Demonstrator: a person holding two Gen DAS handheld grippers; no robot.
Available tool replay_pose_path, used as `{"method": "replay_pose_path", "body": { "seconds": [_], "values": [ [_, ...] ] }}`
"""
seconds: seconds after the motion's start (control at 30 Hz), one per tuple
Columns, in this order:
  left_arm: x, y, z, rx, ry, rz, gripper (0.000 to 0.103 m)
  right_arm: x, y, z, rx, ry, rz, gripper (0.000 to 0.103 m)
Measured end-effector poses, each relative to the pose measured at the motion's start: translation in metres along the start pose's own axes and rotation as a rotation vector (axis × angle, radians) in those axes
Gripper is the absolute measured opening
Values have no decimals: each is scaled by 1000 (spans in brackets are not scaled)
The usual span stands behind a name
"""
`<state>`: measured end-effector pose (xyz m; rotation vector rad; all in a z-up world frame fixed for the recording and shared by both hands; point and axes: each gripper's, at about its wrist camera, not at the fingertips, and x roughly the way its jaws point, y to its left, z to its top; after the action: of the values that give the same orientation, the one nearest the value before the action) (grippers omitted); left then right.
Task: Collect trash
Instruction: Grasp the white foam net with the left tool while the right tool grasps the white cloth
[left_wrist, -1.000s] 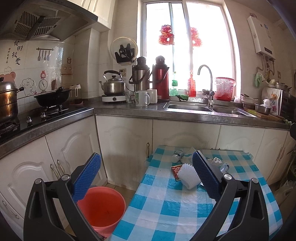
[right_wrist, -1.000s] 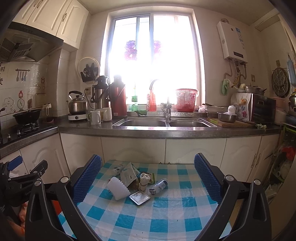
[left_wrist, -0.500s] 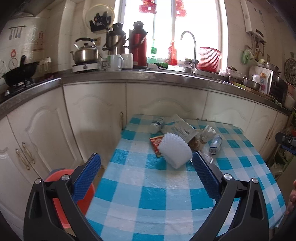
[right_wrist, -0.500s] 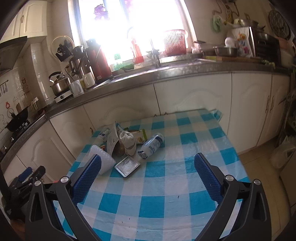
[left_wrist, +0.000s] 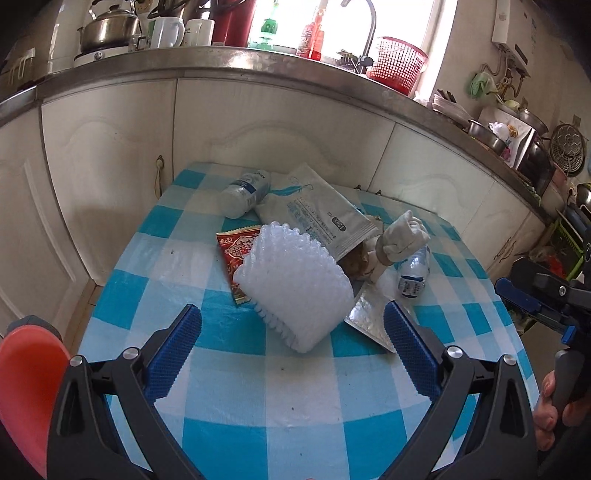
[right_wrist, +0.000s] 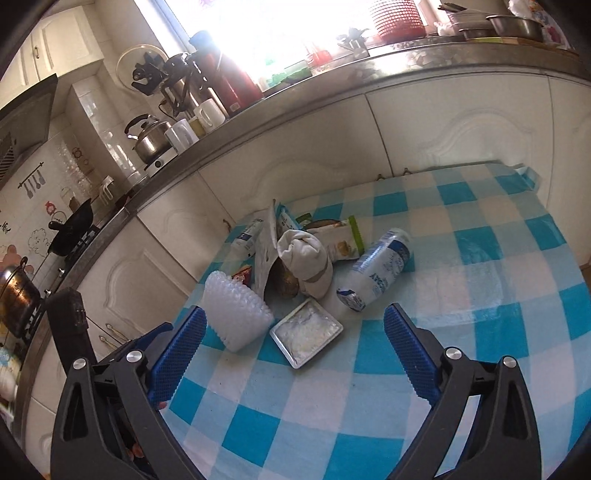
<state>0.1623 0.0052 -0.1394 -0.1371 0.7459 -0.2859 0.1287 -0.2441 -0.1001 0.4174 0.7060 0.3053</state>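
Trash lies in one loose heap on a small table covered with a blue-and-white checked plastic cloth, set against white kitchen cabinets. Nothing looks collected yet: every piece sits on the cloth, and the orange-red plastic bucket on the floor at the table's left edge shows only part of its rim, so its contents cannot be told.

Counted from both views: two clear plastic water bottles with blue labels, one at the far side of the heap and one on the right; one white ribbed foam fruit sleeve at the near left; one red snack wrapper partly beneath it; one large grey foil pouch; one crumpled beige paper wad; one green-and-white packet; one shallow silver foil tray; and something brown, unclear, under the pouch.

The left gripper hangs just short of the foam sleeve, fingers spread wide, grasping nothing. The right gripper hovers near the foil tray, likewise spread wide and empty. All eight or nine pieces remain to be picked up.
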Motion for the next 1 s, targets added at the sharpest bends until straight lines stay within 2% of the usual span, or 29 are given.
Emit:
{"method": "replay_pose_path", "body": {
  "seconds": [0.1,0.13,0.2,0.3,0.37,0.4,0.43,0.5,0.53,0.63,0.73,0.83,1.0],
  "values": [
    [19,1,9,16,32,12,99,21,5,10,-29,10,0,92],
    [25,2,12,22,44,15,99,29,5,14,-31,20,-2,81],
    [35,5,17,22,59,19,99,45,1,20,-21,48,1,69],
    [48,12,23,-13,85,-3,98,64,-5,29,-11,67,-7,69],
    [55,15,26,-37,95,-13,89,71,-10,32,-3,62,-4,69],
    [58,16,27,-43,104,-21,77,76,-12,33,1,62,-6,69],
    [62,16,28,-50,115,-33,71,80,-14,35,4,63,-8,69],
    [65,17,28,-67,120,-51,67,86,-17,37,10,64,-3,66],
    [65,16,28,-67,116,-55,63,88,-17,38,11,63,3,59],
    [64,13,28,-51,105,-60,53,95,-13,38,-10,75,5,44],
    [61,13,28,-65,97,-69,40,98,-8,36,-32,72,-16,37],
    [58,14,29,-72,89,-70,32,98,-8,36,-27,71,-21,33],
    [47,15,31,-88,62,-61,27,89,-3,35,-38,51,-51,30]
  ]
}}
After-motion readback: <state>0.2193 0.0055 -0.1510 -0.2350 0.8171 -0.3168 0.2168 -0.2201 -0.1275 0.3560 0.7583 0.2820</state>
